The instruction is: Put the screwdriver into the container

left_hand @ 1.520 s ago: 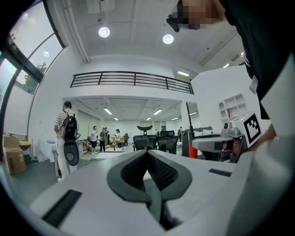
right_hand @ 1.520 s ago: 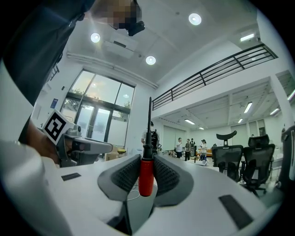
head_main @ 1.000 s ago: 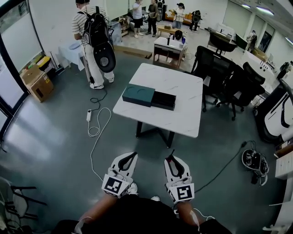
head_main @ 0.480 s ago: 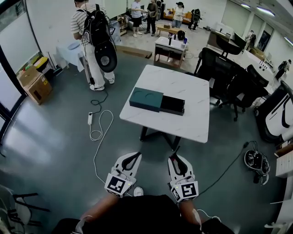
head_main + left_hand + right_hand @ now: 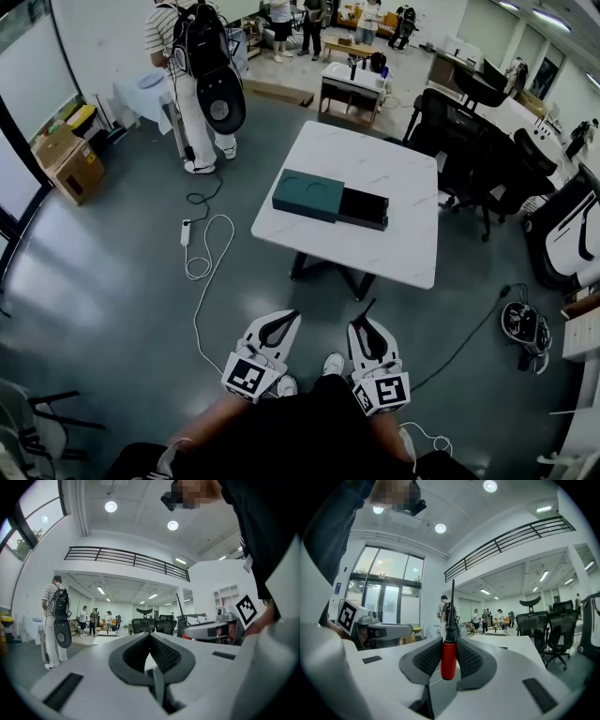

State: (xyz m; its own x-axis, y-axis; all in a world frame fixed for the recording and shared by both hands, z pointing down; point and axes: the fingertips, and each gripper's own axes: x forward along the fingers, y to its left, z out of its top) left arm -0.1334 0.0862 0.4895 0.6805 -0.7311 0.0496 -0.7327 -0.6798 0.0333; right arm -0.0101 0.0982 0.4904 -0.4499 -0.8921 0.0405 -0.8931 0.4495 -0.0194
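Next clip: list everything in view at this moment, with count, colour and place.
table: one, white, ahead of the person
container: one, dark green and black, on the table
screwdriver: one, red handle, upright in the right claw
office chairs: several, black, right of the table
cable: one, white, on the floor left of the table
cardboard box: one, brown, far left
bystander with backpack: one, striped top, beyond the table
left claw: white, shut, empty
right claw: white, shut on the screwdriver
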